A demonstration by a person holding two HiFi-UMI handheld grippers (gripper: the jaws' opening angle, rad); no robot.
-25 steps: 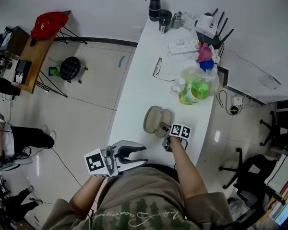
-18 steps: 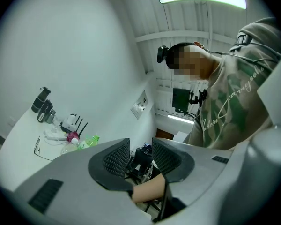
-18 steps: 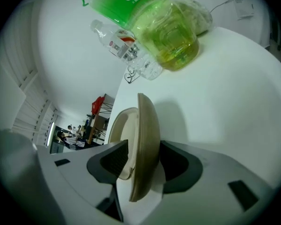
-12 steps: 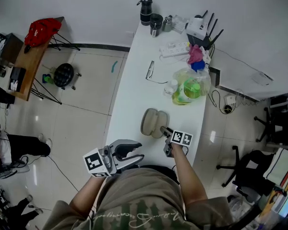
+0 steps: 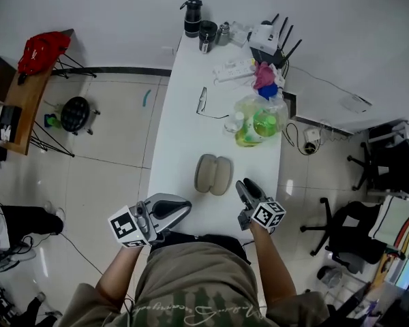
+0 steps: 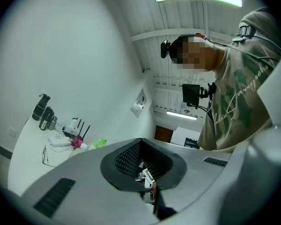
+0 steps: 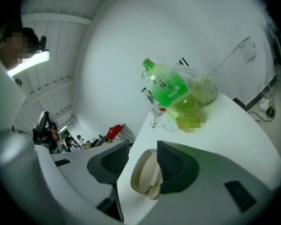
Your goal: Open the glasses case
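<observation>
The beige glasses case [image 5: 213, 174] lies open on the white table [image 5: 184, 135], its two halves flat side by side. My right gripper [image 5: 243, 187] hovers just right of the case and nearer the person, apart from it, jaws open and empty. In the right gripper view the case [image 7: 146, 176] shows beyond the gap of the right gripper [image 7: 143, 165], down on the table. My left gripper [image 5: 183, 207] is at the table's near edge, left of the case, shut on nothing. In the left gripper view the left gripper [image 6: 145, 172] has its pads pressed together.
A pair of glasses [image 5: 202, 102] lies farther along the table. Behind it stand a clear bag with green bottles [image 5: 259, 122], a power strip [image 5: 233, 67], a router [image 5: 266, 38] and dark flasks [image 5: 192, 18]. An office chair [image 5: 382, 169] is at the right.
My left gripper's jaws have shut. My right gripper has come off the case's right half, risen and drawn back toward the person with its jaws wider. The case stays open.
</observation>
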